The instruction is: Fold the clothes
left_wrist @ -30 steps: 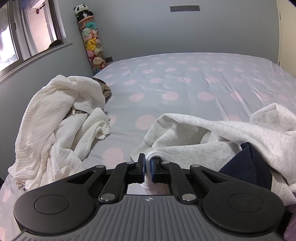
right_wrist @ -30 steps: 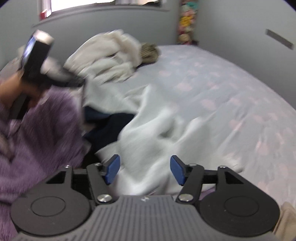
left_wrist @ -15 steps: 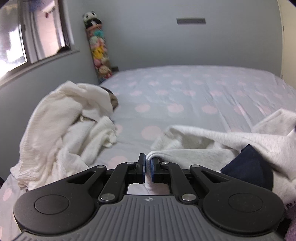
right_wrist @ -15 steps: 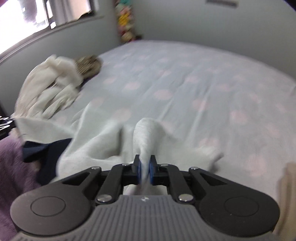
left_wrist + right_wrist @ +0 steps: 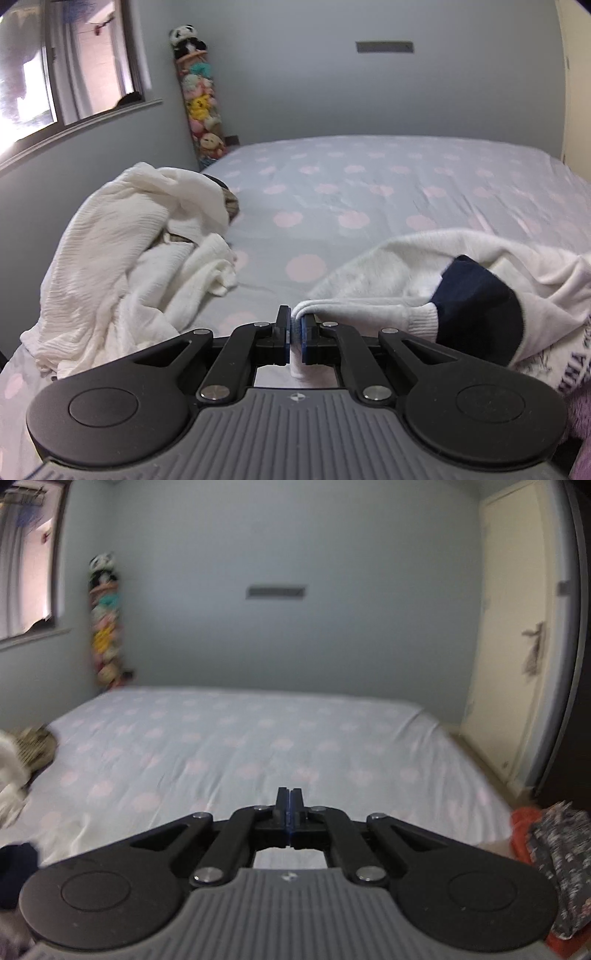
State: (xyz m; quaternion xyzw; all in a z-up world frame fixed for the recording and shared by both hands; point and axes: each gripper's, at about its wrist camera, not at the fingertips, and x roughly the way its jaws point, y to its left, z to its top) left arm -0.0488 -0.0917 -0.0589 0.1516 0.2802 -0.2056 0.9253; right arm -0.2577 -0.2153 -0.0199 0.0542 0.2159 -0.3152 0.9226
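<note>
Bed layout, both wrist views.
Bed (image 5: 369,192) fills the middle; crumpled garment pile (image 5: 122,258) on its left edge, sweatshirt (image 5: 406,288) on its near right. Stuffed-toy column (image 5: 199,99) stands in the far-left corner behind the pile. Door (image 5: 513,664) right of the bed; possibly more clothes (image 5: 550,853) at near right.

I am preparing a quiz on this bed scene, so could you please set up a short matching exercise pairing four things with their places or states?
Things:
1. left gripper
2. crumpled white garment
3. soft toys
4. orange cloth

Places or states:
A. stacked in the room's corner by the window wall
B. at the right edge of the right wrist view
C. heaped on the left side of the bed
D. shut on the grey sweatshirt

Pairs: 1-D, 2-C, 3-A, 4-B
</note>
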